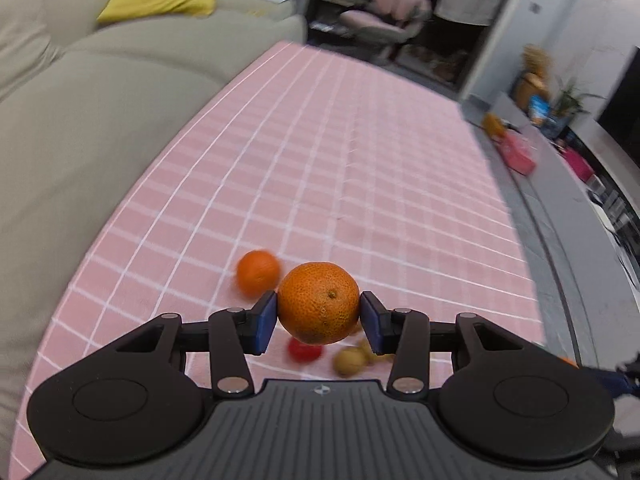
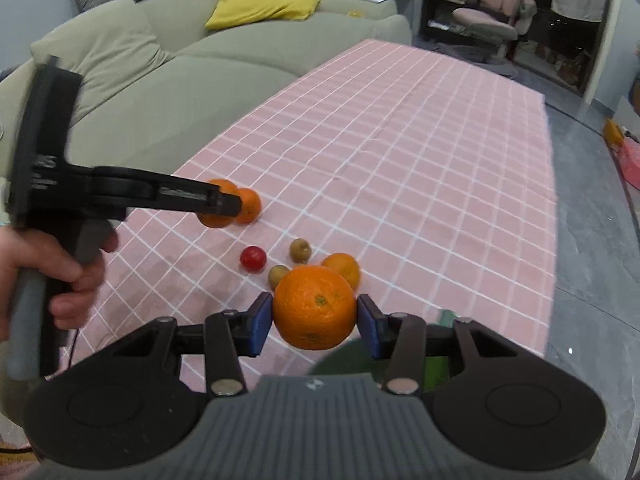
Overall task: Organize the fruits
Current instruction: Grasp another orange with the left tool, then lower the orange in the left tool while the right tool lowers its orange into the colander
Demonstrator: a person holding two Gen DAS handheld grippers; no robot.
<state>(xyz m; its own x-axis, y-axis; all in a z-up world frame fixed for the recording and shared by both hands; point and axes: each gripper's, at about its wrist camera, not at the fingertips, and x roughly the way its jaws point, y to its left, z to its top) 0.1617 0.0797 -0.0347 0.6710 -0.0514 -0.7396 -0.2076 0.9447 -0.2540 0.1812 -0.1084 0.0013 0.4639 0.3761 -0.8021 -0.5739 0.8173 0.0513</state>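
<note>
**A:** status on both grippers?

**B:** left gripper (image 1: 319, 319) is clamped on a tangerine (image 1: 319, 303), blue pads on both its sides, held above the pink checked cloth (image 1: 360, 160). Right gripper (image 2: 315, 322) same story, pinching an orange (image 2: 315, 307)

**A:** rest of the fruit?

**B:** all loose on the cloth. Second tangerine (image 2: 249, 205) just behind the left gripper's load. Red fruit (image 2: 253, 259) mid-table, two small brownish ones (image 2: 300, 249) (image 2: 277, 275) near it, kiwis maybe, too blurred to confirm. Another orange (image 2: 342, 267) directly behind the right gripper's load

**A:** surroundings?

**B:** beige sofa (image 2: 160, 76) along the table's left edge, yellow cushion (image 2: 260, 2) on it, pink chair (image 2: 500, 16) at the back. Something green (image 2: 436, 364) under the right gripper, mostly hidden
</note>
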